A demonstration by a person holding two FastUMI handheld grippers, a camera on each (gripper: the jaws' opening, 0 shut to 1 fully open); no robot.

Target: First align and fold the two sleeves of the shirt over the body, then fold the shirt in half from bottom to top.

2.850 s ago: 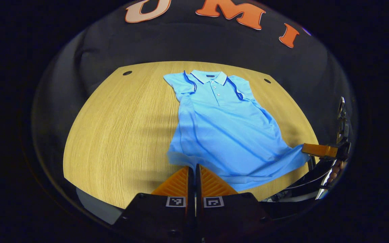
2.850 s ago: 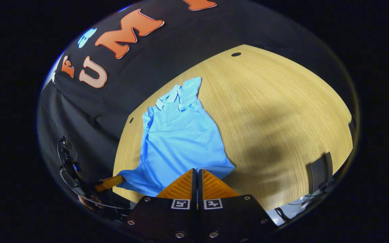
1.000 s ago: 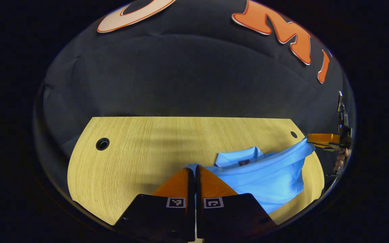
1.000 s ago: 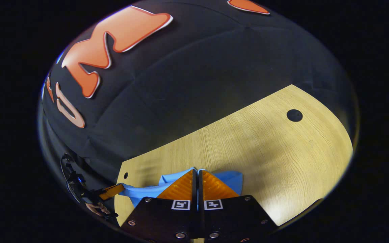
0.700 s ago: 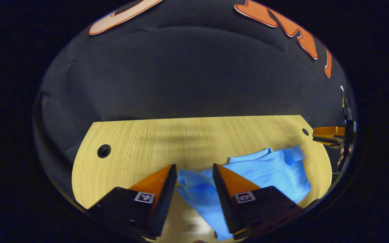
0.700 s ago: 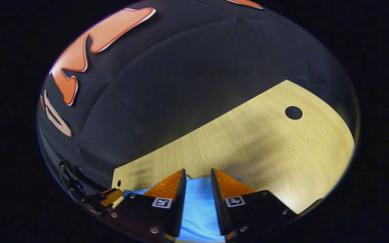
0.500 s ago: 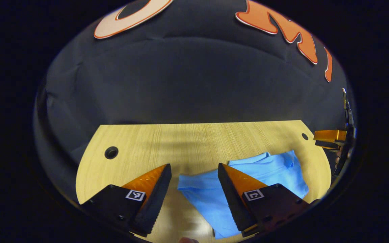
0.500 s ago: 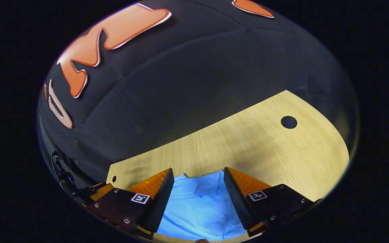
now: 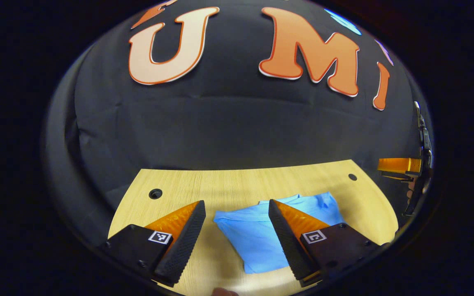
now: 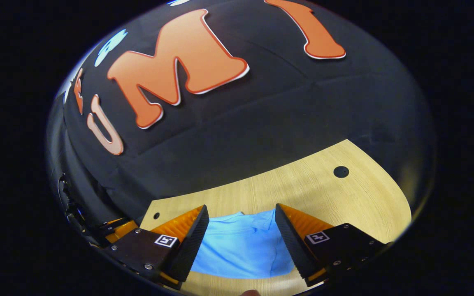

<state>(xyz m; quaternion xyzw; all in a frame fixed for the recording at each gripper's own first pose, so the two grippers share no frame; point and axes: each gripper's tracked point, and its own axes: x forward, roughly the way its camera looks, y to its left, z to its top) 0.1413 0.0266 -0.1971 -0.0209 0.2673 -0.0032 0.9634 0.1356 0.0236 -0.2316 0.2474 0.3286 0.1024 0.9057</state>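
Both grippers hang spread wide, holding nothing: the left gripper [image 9: 237, 213] and right gripper [image 10: 241, 218] are above the folded blue shirt [image 9: 257, 234], which lies flat on the wooden table [image 9: 228, 185] toward its far edge, seen between each pair of fingers.

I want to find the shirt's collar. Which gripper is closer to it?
Right, I think. The collar lies straight ahead of the open right gripper, between its fingers. For the open left gripper, the collar sits off to the side, past one finger.
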